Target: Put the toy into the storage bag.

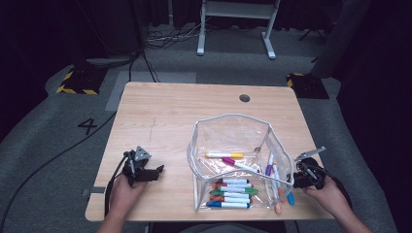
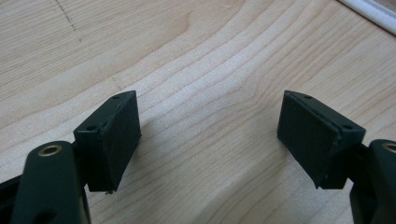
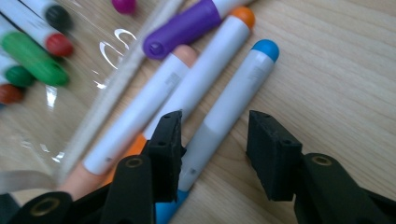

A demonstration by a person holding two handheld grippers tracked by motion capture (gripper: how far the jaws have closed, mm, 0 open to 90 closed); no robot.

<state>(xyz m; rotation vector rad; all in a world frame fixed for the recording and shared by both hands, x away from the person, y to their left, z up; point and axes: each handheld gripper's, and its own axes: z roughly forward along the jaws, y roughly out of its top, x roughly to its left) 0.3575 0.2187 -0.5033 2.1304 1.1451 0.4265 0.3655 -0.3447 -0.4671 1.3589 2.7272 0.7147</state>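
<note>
My right gripper (image 3: 212, 154) stands with its jaws spread, straddling the barrel of the blue-capped marker (image 3: 233, 100); the left jaw seems to touch it, while the right jaw stands clear of it. That marker lies flat on the table (image 3: 336, 70), just outside the white-edged rim of the clear pouch (image 1: 232, 133), touching an orange-capped marker (image 3: 205, 79) beside it. More markers lie inside the pouch. From above, this gripper sits near the table's right front corner, the edge close behind it. My left gripper (image 2: 208, 135) has its jaws wide apart over bare wood, holding nothing, well apart from the pouch, with open table all around it.
</note>
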